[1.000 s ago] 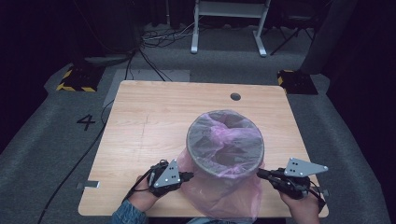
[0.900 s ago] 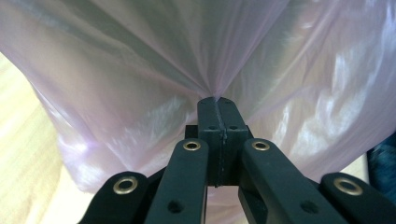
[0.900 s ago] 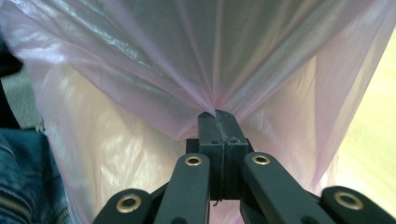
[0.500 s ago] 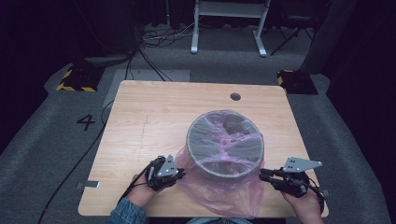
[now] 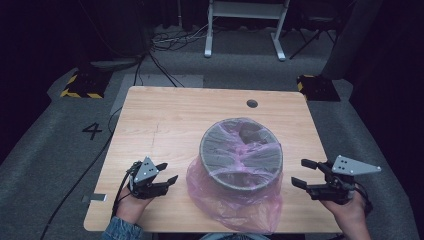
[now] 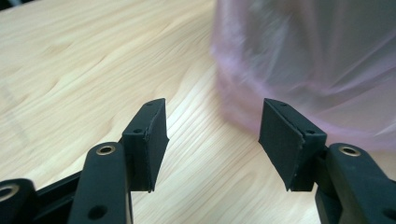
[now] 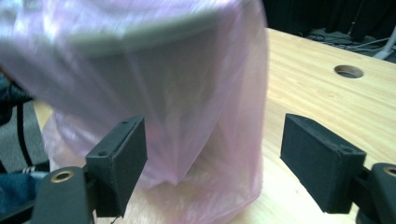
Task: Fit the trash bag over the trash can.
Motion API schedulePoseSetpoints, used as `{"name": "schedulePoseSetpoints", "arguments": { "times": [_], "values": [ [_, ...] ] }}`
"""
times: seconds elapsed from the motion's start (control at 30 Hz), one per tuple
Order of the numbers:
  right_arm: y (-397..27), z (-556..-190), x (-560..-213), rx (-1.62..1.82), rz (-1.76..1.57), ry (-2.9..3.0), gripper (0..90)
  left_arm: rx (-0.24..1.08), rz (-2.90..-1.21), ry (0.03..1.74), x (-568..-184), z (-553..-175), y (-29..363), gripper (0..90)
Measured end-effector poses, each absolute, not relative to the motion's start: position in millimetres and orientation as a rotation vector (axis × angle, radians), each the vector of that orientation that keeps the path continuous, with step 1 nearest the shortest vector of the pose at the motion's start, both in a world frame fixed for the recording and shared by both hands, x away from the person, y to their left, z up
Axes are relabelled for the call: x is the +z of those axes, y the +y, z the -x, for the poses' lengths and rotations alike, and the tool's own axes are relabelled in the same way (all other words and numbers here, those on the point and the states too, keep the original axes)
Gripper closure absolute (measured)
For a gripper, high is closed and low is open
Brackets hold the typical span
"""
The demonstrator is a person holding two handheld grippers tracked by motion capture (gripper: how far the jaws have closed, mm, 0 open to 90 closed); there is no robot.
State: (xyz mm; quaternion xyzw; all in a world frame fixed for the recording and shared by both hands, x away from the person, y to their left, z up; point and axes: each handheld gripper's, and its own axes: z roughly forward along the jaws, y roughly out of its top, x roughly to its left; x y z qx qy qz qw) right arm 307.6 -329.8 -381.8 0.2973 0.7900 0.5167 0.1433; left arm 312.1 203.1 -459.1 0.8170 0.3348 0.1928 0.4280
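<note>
The bin (image 5: 241, 154) stands near the table's (image 5: 165, 120) front edge, grey and round, with a pink bag (image 5: 235, 200) drawn over its rim and hanging loose down its sides to pool on the wood at the front. Inside, the film looks slack and partly stretched across the mouth rather than pushed down.

The step in hand seems to be letting go after pulling the bag over the rim. To do it well, back both grippers straight out and away from the film so no pad drags a fold along and lifts the bag off the rim; then check that the overhang is even all round before re-gripping.

The left gripper (image 5: 166, 173) sits just left of the bag, jaws wide, having just been opening, with nothing between them; in its own view the bag (image 6: 308, 65) lies ahead and to the right, apart from the pads. The right gripper (image 5: 304, 173) is off the bin's right side, jaws wide too, just opened and holding nothing; the bag (image 7: 187, 102) hangs in front.
</note>
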Motion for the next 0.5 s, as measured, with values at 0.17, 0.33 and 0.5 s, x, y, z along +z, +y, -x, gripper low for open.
{"name": "schedulePoseSetpoints", "arguments": {
  "times": [0.17, 0.33, 0.5],
  "values": [
    [-332, -311, -372, 1.524, -0.864, 2.215, 32.4, 0.486, -2.057, 0.89, -467, -312, 207, 42.4],
    [-325, -317, -357, 1.479, -0.855, 2.187, 18.9, 0.49, -2.079, 0.962, -476, -312, 215, 42.8],
    [-315, -324, -340, 1.441, -0.846, 2.196, 12.6, 0.497, -2.086, 1.016, -482, -313, 222, 42.9]
  ]
}}
